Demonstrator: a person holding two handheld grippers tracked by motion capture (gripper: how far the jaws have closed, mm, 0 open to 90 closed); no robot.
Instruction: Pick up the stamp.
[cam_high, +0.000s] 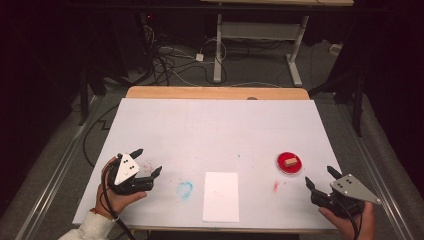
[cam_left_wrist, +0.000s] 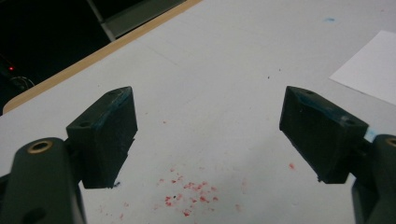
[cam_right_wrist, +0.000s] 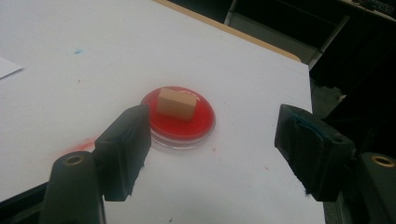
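Ahead of the right gripper, its left jaw hides the red dish's near rim; the white sheet is cut off, perhaps paper.

A tan block sits in a round red dish on the white table. The right gripper hovers near it, jaws wide apart and empty.
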